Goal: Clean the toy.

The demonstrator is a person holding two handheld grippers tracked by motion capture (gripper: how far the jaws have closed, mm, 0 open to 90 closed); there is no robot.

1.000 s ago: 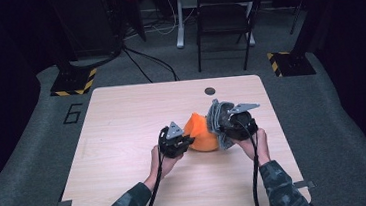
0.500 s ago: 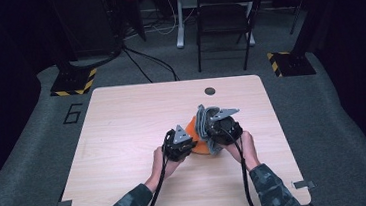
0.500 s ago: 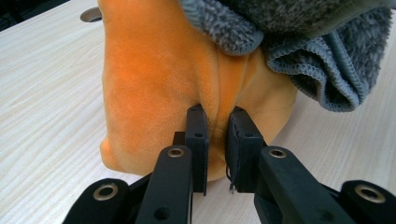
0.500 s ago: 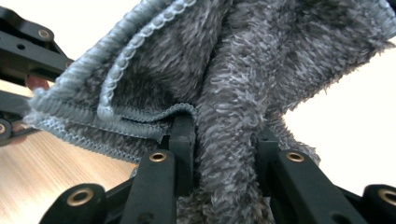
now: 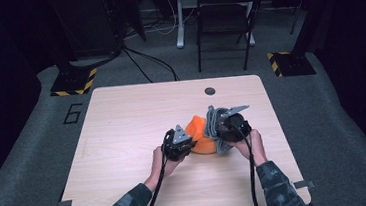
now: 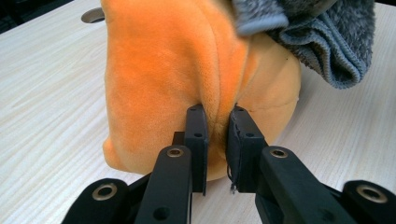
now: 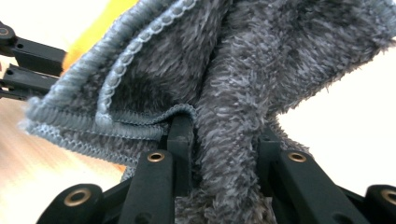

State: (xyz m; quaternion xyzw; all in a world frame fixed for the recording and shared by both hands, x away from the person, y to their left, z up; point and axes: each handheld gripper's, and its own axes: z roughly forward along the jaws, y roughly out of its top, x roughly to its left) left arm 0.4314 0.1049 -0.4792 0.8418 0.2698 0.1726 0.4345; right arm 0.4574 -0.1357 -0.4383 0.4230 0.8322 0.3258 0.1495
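Observation:
An orange plush toy (image 5: 200,135) lies on the wooden table (image 5: 123,128), right of its middle. My left gripper (image 5: 190,144) comes at it from the left. In the left gripper view the gripper (image 6: 217,135) is shut on a raised fold of the orange plush (image 6: 159,70). A grey fluffy cloth (image 5: 213,122) drapes over the toy's right side. My right gripper (image 5: 221,130) holds it from the right. In the right gripper view the gripper (image 7: 224,140) is shut on a thick bunch of the grey cloth (image 7: 243,65), which hides most of the plush (image 7: 93,32).
A round cable hole (image 5: 210,90) sits near the table's far edge. Beyond the table stand a folding chair (image 5: 223,14) and two stand bases with yellow-black stripes (image 5: 75,82) (image 5: 288,62). A "6" (image 5: 73,113) is marked on the floor at left.
The right gripper has sunk a little with the grey cloth, which now lies closer on the orange plush. The left gripper has kept its place and its hold.

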